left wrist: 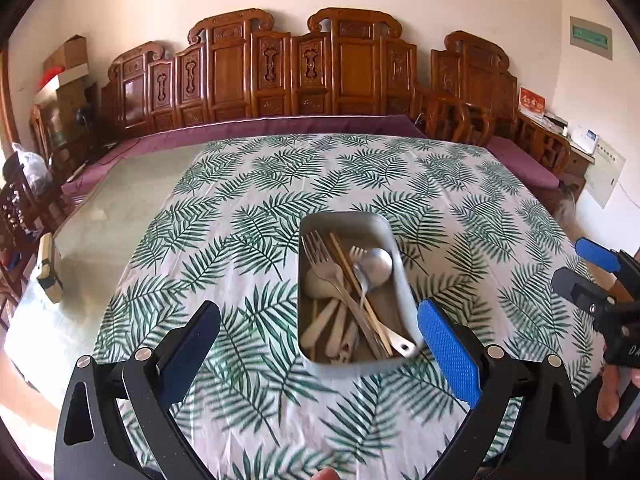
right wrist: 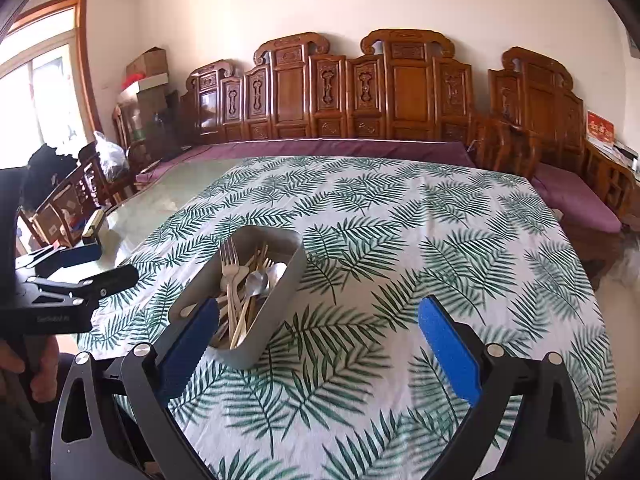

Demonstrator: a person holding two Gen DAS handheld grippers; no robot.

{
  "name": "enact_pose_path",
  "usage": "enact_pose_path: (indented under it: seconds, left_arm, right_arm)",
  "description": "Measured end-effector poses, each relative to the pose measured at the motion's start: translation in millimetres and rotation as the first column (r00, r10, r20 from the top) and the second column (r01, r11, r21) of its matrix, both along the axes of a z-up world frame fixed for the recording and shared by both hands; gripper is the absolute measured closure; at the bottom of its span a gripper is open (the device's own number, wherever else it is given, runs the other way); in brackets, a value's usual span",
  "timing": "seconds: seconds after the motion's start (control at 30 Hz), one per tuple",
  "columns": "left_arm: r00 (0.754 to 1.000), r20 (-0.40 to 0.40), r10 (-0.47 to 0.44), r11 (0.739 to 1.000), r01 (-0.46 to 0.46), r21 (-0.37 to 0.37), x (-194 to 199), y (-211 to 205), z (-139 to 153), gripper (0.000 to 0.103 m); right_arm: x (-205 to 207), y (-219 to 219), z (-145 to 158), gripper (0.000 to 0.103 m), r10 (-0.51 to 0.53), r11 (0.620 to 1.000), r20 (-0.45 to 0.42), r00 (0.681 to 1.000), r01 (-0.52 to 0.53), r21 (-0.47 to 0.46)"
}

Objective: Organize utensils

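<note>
In the left wrist view, the left gripper (left wrist: 318,338) is hovering with its jaws standing wide and nothing between them. The grey tray (left wrist: 402,276) is sitting at centre frame on the leaf-print tablecloth (left wrist: 248,184), holding the utensils: metal forks (left wrist: 324,258), a metal spoon (left wrist: 374,266), chopsticks (left wrist: 352,276) and pale plastic pieces (left wrist: 320,326). In the right wrist view, the right gripper (right wrist: 318,336) is likewise gaping wide and empty, with the tray (right wrist: 276,308) at lower left of centre. The metal pieces are likely stiff, light and slippery; gripping a handle mid-length looks safest, as they are lying tangled. Lettering on the other gripper's body is too blurred to read.
</note>
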State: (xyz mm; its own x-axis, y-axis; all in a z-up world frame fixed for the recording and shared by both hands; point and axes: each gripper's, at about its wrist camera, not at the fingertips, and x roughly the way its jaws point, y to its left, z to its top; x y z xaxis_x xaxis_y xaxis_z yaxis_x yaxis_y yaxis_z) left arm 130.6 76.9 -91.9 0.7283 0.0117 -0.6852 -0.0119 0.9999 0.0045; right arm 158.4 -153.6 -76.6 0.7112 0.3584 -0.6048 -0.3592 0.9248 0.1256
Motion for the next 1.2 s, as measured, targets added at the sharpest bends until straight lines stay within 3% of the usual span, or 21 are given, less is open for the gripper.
enact_pose_path:
  seconds: [0.33,0.63,1.2]
  left_arm:
    - [1.000,0.014,-0.009,1.000,0.010,-0.008,-30.0,-21.4,15.4,0.008]
    - [0.997,0.073,-0.038,0.999,0.039,-0.011,-46.1,-49.5,40.1,0.008]
    - [0.979,0.198,-0.041,0.999,0.043,-0.008,-72.2,-72.7,111.0,0.008]
  right_arm:
    - [-41.2,-24.5,16.8,0.003,-0.074,0.997,0.020,0.997,0.074,-0.003]
    - [-58.6,-45.4,35.0,0.003,-0.124,0.992,0.050,0.991,0.124,0.009]
    - [-97.1,-54.3,108.7,0.003,-0.151,0.988,0.225,0.963,0.147,0.037]
